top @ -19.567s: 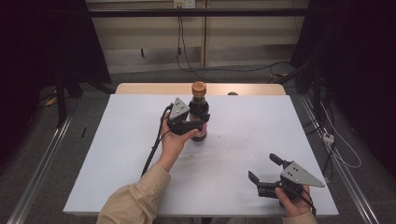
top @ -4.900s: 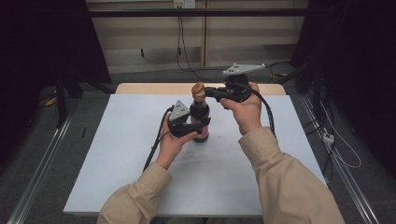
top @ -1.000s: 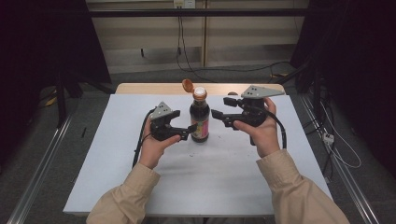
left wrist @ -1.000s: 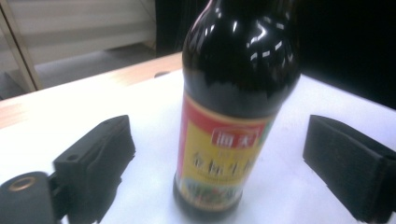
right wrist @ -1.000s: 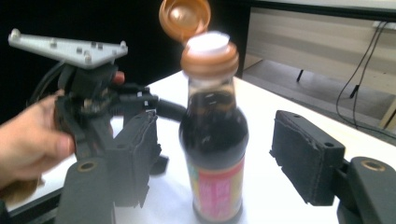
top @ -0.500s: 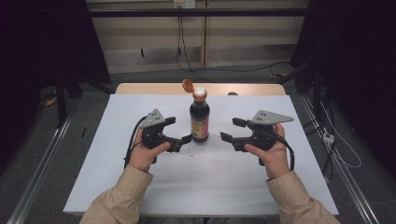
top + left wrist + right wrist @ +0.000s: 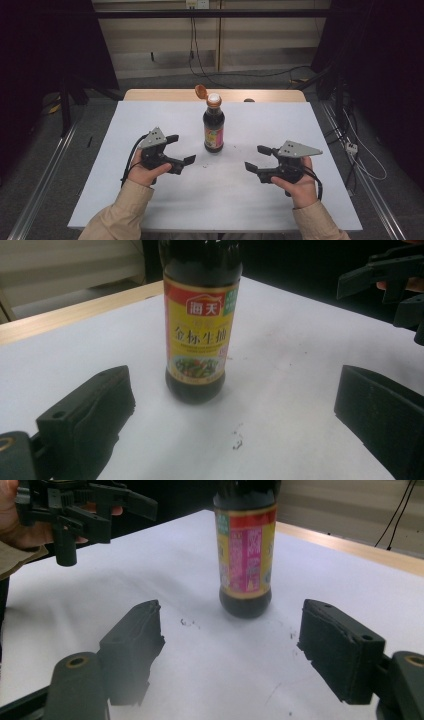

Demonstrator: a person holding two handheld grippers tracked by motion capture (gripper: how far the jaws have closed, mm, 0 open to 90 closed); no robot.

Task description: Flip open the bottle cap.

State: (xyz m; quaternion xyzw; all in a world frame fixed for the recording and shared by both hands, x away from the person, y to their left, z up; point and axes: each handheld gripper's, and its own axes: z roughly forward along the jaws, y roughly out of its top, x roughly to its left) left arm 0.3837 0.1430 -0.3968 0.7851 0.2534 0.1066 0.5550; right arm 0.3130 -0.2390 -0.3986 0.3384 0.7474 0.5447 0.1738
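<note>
Bottle (image 7: 214, 127) stands upright on the table (image 7: 320, 130), past its middle toward the far edge. Flip cap (image 7: 201, 91) hangs open behind and left of the neck. Left gripper (image 7: 179, 149) sits nearer the person, left of the bottle; right gripper (image 7: 259, 158) nearer, right. Both apart from the bottle.

Lab/test rig: white table (image 7: 150, 200) w/ floor rails (image 7: 45, 195), loose wall cables (image 7: 192, 45)

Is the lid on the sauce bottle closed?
No, in the high view the sauce bottle stands with its orange flip lid tipped back, leaving the white spout bare.
</note>
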